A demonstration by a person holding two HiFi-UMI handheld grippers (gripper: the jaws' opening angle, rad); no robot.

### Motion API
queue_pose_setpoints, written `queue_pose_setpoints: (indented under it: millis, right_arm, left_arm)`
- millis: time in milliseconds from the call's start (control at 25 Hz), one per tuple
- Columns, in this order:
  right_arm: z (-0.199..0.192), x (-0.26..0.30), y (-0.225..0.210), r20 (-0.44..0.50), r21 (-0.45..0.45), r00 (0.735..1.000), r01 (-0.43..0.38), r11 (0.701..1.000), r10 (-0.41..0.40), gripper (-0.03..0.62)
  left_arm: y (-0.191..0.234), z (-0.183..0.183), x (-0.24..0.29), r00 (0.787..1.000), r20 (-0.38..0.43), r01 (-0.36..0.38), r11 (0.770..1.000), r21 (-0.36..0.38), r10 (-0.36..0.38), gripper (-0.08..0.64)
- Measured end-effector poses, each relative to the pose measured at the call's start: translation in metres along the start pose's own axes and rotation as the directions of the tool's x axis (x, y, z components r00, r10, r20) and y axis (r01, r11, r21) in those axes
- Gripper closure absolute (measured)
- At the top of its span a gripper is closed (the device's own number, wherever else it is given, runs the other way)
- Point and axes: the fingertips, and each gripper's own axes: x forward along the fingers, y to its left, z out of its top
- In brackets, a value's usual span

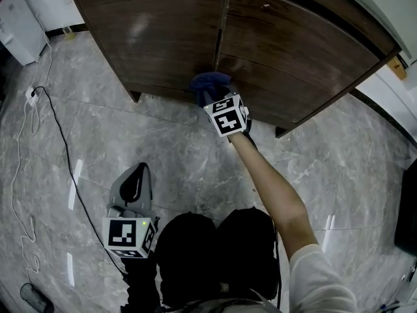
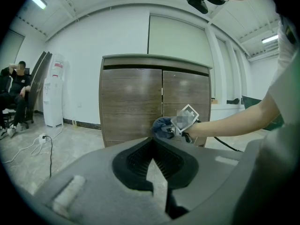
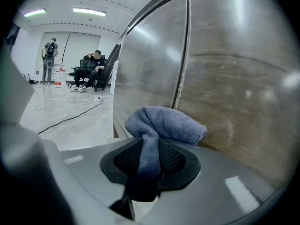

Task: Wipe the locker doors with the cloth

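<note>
My right gripper (image 3: 149,159) has its jaws clamped on a tail of the blue microfiber cloth (image 3: 165,122), with the rest bunched into a wad out past the tips. Makes sense to me: the soft wad meets the wood instead of the plastic jaws. The wad sits low on the locker (image 1: 163,38), right at the seam (image 1: 220,38) where the left door (image 1: 146,25) and right door (image 1: 300,51) meet, close to the bottom edge. It looks to be touching the door face. My arm's stretched out and down to get there.

My left gripper (image 2: 153,159) is doing nothing. Its jaws are tip to tip with nothing between them, and it's held back by my legs over the marble floor (image 1: 176,155), well apart from the locker and out of the wiping arm's way.

The head view only gives me a blue lump beyond the marker cube (image 1: 227,115), with no clue how it's held. The right gripper view shows the pinch itself, plus the glare on the door. The left gripper view is the only one with the whole locker upright, so you can see how low the cloth is and how much door rises above it.
</note>
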Motion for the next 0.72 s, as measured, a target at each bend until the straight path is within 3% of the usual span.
queue_pose_setpoints:
  millis: [720]
  right_arm:
    - [0.182,-0.078,-0.032,0.227,-0.042,0.971,0.086,0.995,-0.074,0.488]
  left_arm:
    - [0.002,0.012,-0.010,0.999,0.034,0.002,1.000,-0.018,-0.001,0.560]
